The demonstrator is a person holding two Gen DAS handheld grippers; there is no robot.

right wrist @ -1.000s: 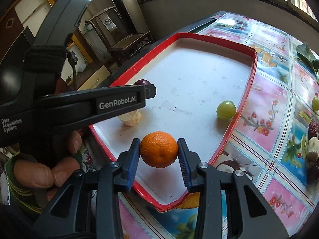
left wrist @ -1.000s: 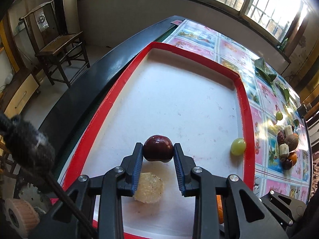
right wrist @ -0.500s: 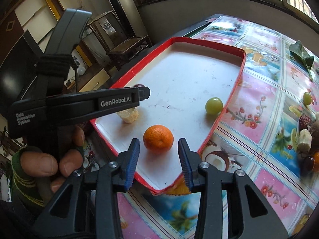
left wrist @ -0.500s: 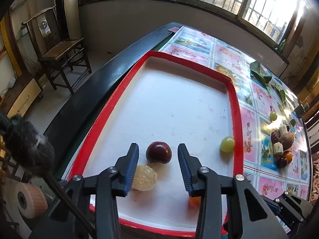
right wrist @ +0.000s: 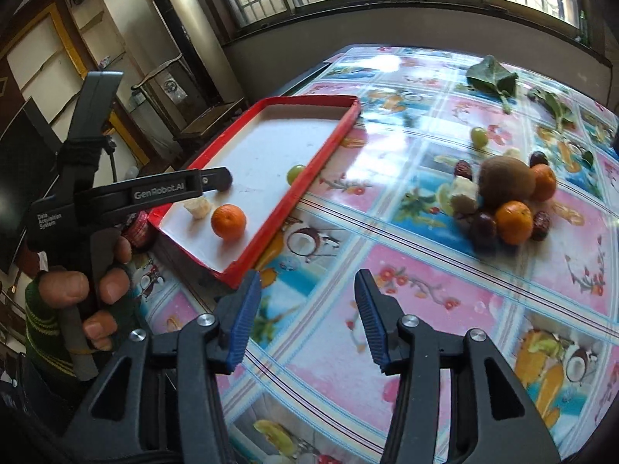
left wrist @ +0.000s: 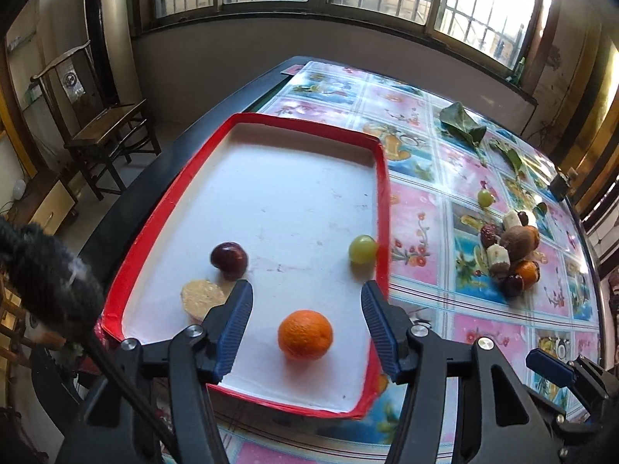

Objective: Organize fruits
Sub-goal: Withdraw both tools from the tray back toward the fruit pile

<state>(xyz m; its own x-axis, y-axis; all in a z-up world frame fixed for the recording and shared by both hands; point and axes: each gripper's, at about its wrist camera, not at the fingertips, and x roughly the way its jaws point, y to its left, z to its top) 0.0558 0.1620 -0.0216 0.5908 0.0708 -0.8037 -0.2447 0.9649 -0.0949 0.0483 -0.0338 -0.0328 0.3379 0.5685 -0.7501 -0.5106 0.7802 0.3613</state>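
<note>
A red-rimmed white tray (left wrist: 383, 178) (right wrist: 309, 178) holds a dark red plum (left wrist: 229, 260), a pale peeled piece (left wrist: 202, 297) (right wrist: 198, 208), a green grape (left wrist: 363, 249) (right wrist: 296, 173) and an orange (left wrist: 305, 334) (right wrist: 228, 222). My left gripper (left wrist: 307, 326) hangs above the tray's near end. Its jaws are opening with nothing gripped; the orange lies on the tray below them. My right gripper (right wrist: 303, 317) is over the bare tablecloth, right of the tray. Its jaws are opening and empty. A fruit pile (right wrist: 503, 201) (left wrist: 510, 247) lies on the cloth.
The table wears a glossy fruit-print cloth (right wrist: 425, 270). Green leaves (right wrist: 493, 77) and a loose grape (right wrist: 479, 136) lie beyond the pile. A person's hand (right wrist: 85, 290) holds the left gripper's handle. A wooden chair (left wrist: 100, 131) stands past the table's left edge.
My left gripper let go of the plum, opened and drew back. My right gripper released the orange in the tray, then swung right and back over the tablecloth.
</note>
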